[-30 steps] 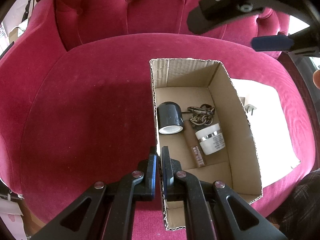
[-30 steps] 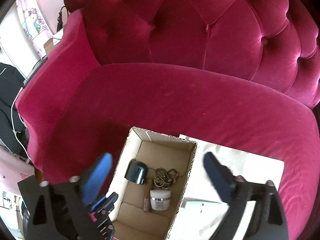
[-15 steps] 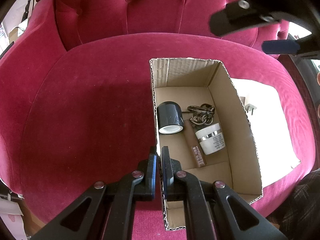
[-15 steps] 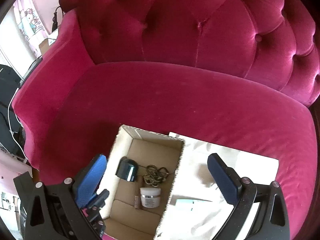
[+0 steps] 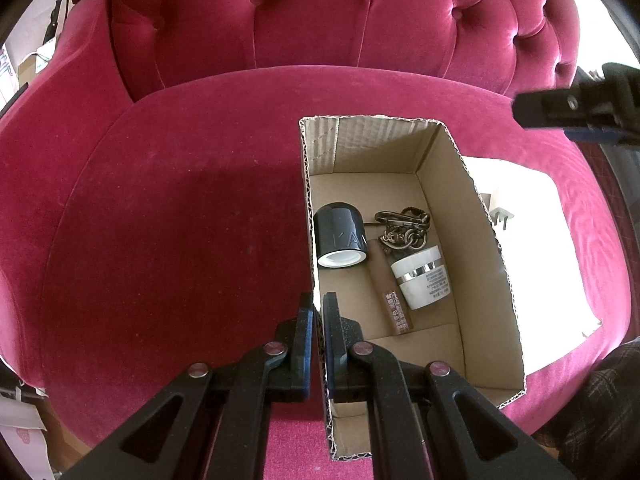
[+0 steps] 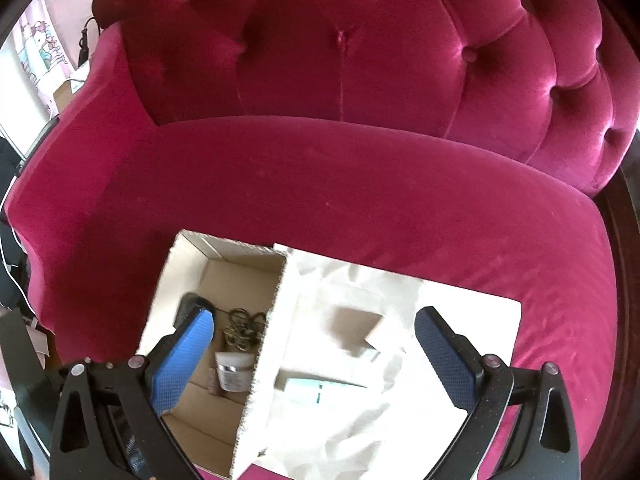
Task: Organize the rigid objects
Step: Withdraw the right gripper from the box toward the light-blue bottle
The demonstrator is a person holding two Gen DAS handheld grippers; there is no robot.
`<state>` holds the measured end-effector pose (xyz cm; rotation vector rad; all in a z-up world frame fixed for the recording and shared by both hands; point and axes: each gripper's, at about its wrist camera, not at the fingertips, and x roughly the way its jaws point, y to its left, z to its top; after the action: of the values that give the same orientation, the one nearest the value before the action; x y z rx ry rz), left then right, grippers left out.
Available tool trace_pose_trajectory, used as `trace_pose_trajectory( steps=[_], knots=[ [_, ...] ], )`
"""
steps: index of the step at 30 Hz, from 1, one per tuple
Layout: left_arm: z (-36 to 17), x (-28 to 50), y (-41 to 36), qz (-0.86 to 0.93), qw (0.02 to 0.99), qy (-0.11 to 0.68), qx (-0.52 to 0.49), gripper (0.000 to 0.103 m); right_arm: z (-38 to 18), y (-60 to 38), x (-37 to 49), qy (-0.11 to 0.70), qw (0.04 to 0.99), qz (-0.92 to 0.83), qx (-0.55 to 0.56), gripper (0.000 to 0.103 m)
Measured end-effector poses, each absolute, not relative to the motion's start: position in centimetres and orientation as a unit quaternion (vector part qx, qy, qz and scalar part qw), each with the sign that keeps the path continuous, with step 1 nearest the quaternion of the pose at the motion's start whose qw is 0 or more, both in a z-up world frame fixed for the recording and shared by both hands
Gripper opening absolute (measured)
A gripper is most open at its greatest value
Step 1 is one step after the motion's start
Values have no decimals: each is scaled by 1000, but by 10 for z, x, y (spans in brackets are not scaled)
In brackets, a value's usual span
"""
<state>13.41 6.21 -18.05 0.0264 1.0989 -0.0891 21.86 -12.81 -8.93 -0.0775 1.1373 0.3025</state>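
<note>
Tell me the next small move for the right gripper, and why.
Probably lower the right gripper onto the white plug on the cloth. Its jaws are open and empty above it, while the left gripper is shut on the box wall, steadying it. The plug and a pale tube lie outside the box.

Black cap [image 5: 340, 236], metal chain [image 5: 402, 228], white jar [image 5: 422, 278], brown tube [image 5: 390, 294] inside open cardboard box [image 5: 486, 280].
</note>
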Motion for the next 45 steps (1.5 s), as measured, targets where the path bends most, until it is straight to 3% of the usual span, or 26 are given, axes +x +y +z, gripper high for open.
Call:
trace_pose_trajectory(
  steps=[45],
  knots=[
    [-183, 135, 64, -41, 851, 524, 18, 5, -191, -159, 162, 554, 815, 163, -41, 103]
  ],
)
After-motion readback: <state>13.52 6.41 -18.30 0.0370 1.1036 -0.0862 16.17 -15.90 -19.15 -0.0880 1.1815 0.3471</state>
